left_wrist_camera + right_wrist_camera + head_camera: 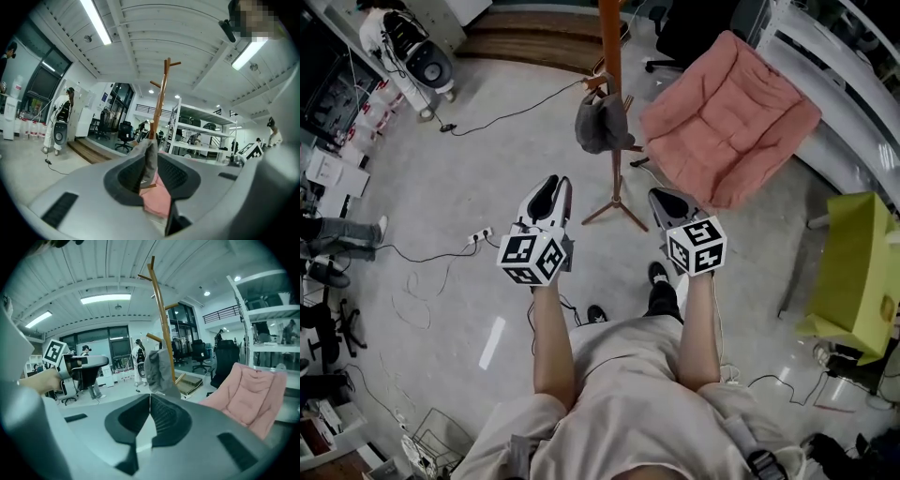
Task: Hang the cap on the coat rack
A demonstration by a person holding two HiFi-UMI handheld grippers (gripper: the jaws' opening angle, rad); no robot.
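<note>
On wooden rack [610,47]: limp grey cap [600,124] | left gripper [553,187] slightly apart | right gripper [666,199] closed

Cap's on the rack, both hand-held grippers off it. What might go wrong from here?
The cap hangs bunched on a low peg of the coat rack; a nudge might drop it. A corded power strip lies on the floor near the person's feet, a trip hazard.

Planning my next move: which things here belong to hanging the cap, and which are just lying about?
Job: cap, hanging on the coat rack; left tool, slightly open; right tool, shut.
Lying about: pink cushion; power strip; floor cable.
</note>
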